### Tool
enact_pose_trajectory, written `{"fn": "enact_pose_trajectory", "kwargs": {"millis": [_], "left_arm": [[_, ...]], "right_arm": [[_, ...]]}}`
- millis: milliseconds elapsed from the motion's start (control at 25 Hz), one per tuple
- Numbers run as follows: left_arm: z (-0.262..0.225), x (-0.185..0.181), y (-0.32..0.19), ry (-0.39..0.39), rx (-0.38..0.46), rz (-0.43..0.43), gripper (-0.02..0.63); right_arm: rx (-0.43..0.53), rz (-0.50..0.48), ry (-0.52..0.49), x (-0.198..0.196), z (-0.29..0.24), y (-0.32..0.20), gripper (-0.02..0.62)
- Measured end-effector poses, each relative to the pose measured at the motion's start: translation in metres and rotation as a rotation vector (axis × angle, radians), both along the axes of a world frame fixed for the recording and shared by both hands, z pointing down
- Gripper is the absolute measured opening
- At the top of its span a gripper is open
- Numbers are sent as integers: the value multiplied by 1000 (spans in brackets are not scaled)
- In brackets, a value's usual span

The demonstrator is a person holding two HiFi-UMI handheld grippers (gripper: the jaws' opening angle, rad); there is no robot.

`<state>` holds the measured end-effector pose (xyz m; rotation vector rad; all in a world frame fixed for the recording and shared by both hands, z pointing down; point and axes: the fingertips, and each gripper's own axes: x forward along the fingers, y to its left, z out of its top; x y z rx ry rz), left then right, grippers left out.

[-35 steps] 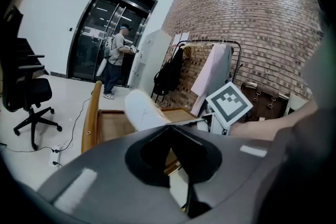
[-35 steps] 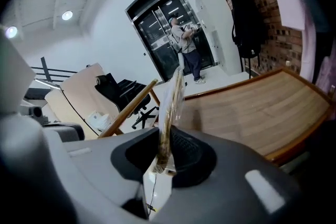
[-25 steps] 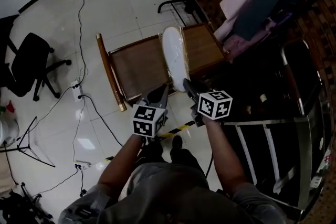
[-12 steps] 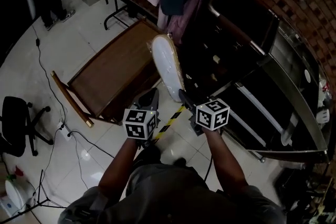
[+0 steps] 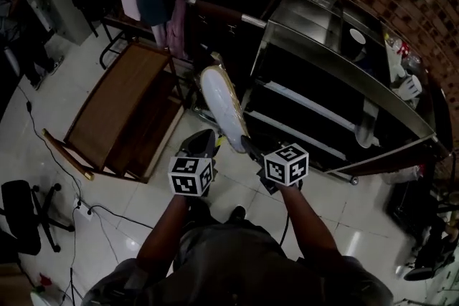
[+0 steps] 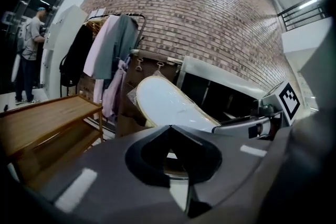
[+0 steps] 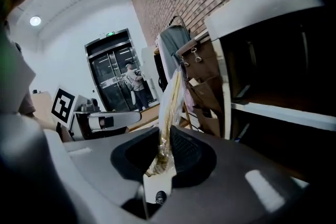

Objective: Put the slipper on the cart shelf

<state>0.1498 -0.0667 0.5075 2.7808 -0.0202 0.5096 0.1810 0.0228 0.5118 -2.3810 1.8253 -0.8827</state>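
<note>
Swung right since the earlier frame: wooden rack (image 5: 118, 107) now sits off to the left, no longer under the slipper. Left gripper (image 5: 204, 141) closed, empty, just left of the slipper. Slipper (image 5: 219, 105) held in the air, long axis near-to-far, toe pointing far and slightly left, pale face up. Right gripper (image 5: 246, 145) clamped on its near end, plastic wrap included. Cart (image 5: 337, 68) now fills centre and right, slipper at its left end.
</note>
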Motion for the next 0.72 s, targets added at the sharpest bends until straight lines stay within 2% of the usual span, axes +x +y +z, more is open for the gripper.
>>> {"fn": "enact_pose_trajectory", "kwargs": {"millis": [200, 360, 720], "left_arm": [[-3, 28, 88, 7, 14, 126, 8], [-7, 50, 149, 11, 24, 230, 8], [-10, 113, 244, 10, 34, 460, 8]], "right_arm": [[-13, 114, 8, 12, 4, 92, 57], [-16, 247, -3, 29, 8, 162, 57], [-30, 555, 4, 93, 7, 279, 57]]}}
